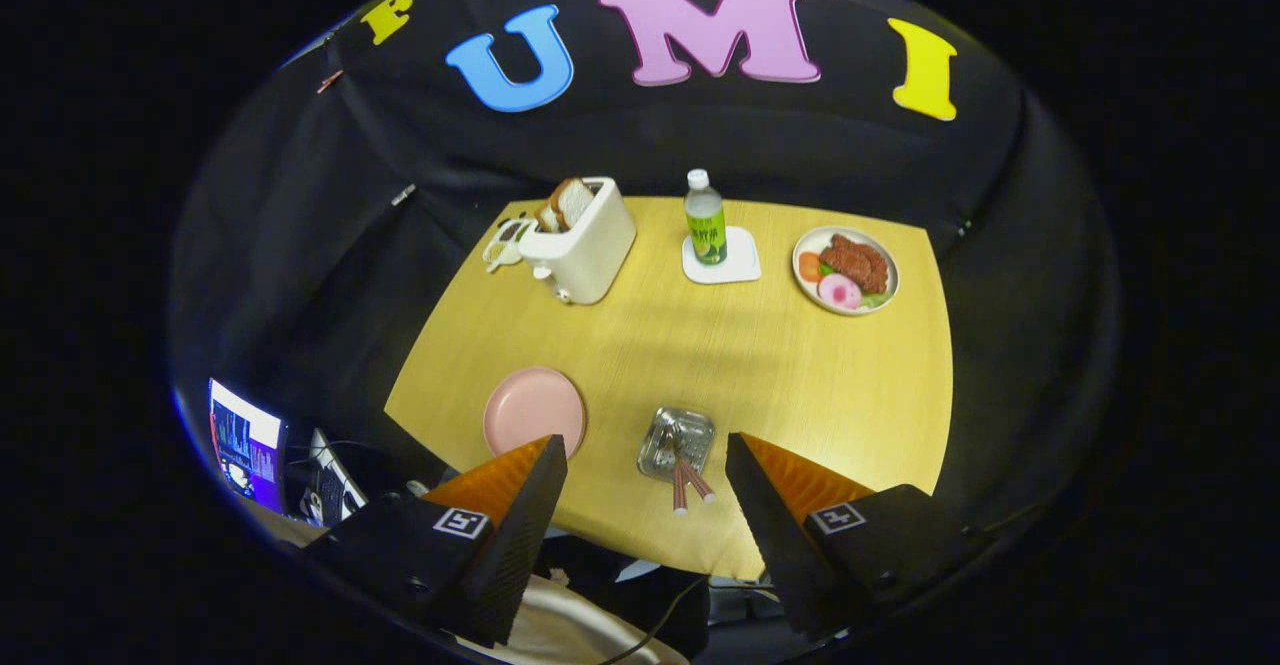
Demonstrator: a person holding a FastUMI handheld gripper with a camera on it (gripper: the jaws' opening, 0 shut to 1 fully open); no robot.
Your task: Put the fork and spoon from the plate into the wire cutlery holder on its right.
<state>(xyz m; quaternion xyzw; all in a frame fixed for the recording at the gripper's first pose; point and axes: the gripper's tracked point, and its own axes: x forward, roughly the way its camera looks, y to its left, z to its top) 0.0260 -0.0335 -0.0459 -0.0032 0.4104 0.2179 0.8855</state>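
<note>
2 pink-handled utensils [688, 485] — presumably the fork and spoon, though the heads are too small to tell apart — stand in the square wire cutlery holder [676, 442] near the front edge of the light wooden worktop [780, 385]. Handles lean out toward the gripper, tips crossing slightly. Round pink plate [534, 411] sits just left of the holder, bare. Judgement: both pieces are delivered, task at or near its end.

Gripper [645, 480] held high above the front edge, looking down. Fingers spread wide apart, nothing between them; the holder and handles lie between and just ahead of the fingertips, the plate just ahead of the left finger [515, 505].

Farther back, well apart from the work: white toaster [580, 240] with bread slices in its slot, green-labelled plastic bottle [705, 220] on a white square coaster [735, 263], white dish of mixed food [846, 270] at the far right. A lit screen [245, 443] off the worktop at lower left.

Risks from here:
- Handles lean outward — a low pass of either finger over the holder could catch them and tip the utensils out, or drag the light wire holder toward the edge.
- Holder sits near the front edge; a nudge from the withdrawing gripper could push it off.
- Cannot confirm how deep the heads are seated; a shallow lean could let a piece slide out on its own.
</note>
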